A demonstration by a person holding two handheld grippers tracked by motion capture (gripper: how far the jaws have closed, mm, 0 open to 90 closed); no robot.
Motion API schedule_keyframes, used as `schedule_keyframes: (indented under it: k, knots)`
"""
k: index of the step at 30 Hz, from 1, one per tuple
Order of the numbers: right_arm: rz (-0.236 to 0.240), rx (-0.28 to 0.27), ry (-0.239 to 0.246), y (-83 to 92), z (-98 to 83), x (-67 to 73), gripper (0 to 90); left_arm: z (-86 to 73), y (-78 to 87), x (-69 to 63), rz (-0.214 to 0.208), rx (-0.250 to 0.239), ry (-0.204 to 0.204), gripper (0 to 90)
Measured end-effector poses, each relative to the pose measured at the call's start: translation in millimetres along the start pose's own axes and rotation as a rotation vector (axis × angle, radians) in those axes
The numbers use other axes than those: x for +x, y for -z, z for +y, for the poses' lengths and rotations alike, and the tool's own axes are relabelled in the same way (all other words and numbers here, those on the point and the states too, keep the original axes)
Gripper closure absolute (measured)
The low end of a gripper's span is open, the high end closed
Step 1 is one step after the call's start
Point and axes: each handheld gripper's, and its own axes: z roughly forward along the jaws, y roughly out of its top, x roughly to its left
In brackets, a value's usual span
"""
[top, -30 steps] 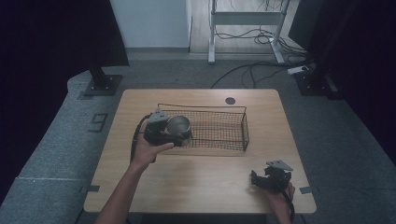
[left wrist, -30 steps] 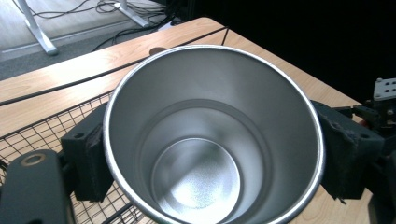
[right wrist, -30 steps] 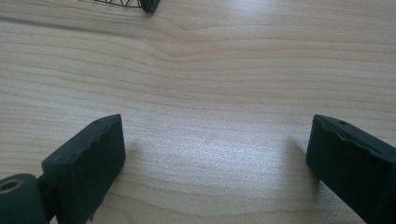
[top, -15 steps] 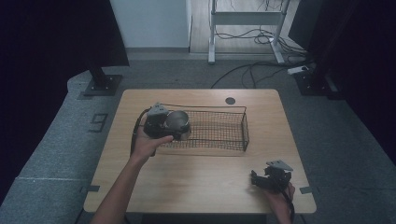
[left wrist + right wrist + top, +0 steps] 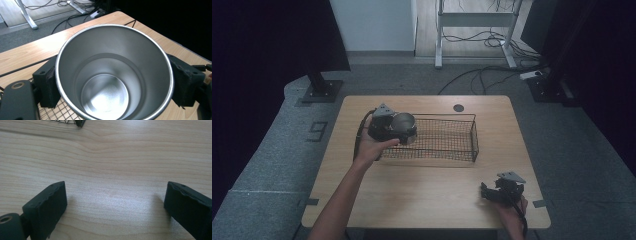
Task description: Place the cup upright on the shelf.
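The left gripper clasped a steel cup above the wire basket; the right gripper rested spread on the worktop.

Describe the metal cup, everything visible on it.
The metal cup is a round, silvery, brushed-steel tumbler, open-mouthed and empty, with a thin bright rim and walls that step inward toward a flat bottom. It sits upright, clamped between the left gripper's black jaws on opposite sides. In the high view it is at the wire basket's left end.
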Motion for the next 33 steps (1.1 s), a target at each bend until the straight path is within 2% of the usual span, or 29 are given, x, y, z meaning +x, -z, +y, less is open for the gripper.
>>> schedule_keyframes:
  k: [9,18,33]
  knots:
    - [0.0,0.0,0.0,0.0,0.0,0.0,4.5,3.4,-6.9,2.8,-0.005,-0.004,0.013,14.7]
    - [0.0,0.0,0.0,0.0,0.0,0.0,4.5,1.9,-18.3,10.2,0.025,0.021,0.016,14.7]
    - [0.0,0.001,-0.001,0.1,0.0,0.0,4.6,-5.5,-42.6,17.2,0.035,0.07,0.016,14.7]
